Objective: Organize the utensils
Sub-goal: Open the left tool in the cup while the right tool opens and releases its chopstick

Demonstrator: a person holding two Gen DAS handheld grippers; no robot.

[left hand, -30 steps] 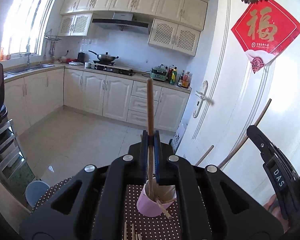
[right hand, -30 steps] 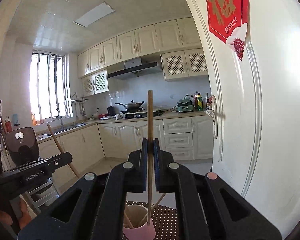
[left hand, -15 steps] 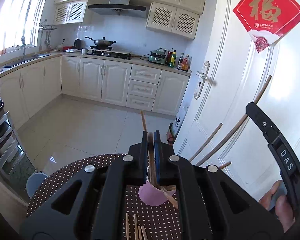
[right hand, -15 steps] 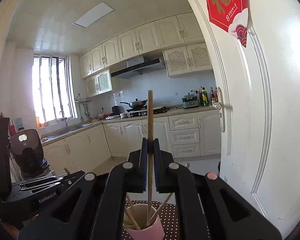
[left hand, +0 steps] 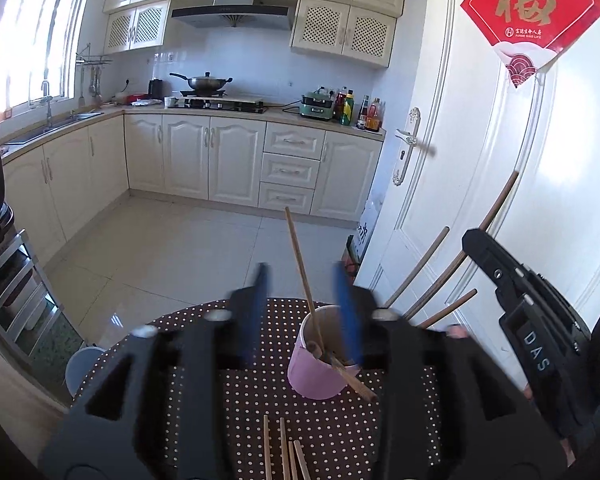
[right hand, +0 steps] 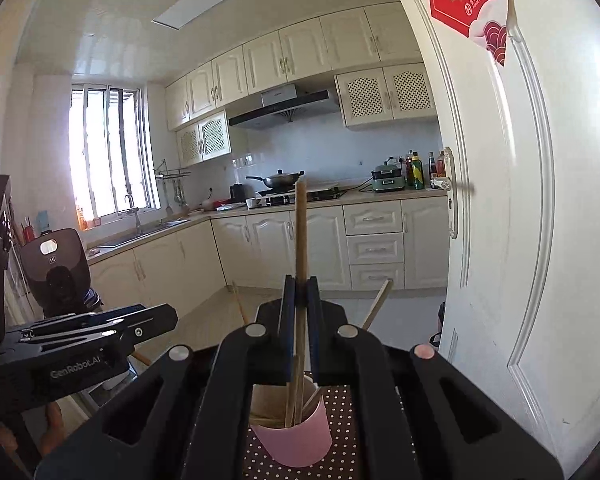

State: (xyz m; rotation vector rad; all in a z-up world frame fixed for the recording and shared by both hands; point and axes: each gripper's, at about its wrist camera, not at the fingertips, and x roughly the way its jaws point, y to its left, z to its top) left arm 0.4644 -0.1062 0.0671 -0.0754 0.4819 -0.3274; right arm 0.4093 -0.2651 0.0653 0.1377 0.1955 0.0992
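My left hand-held gripper (left hand: 306,312) has just been opening, its chopstick (left hand: 304,276) free in the pink cup (left hand: 318,372); my right hand-held gripper (right hand: 300,320) clamps another chopstick (right hand: 300,240), which I lower straight in

Black left gripper (left hand: 303,304) with blue pads, silver screws, black right gripper (right hand: 299,312) (lettered "DAS")

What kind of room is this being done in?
A home kitchen, it seems: a wok sits on a stove beneath a range hood, with cream cabinets and a sink under the window.
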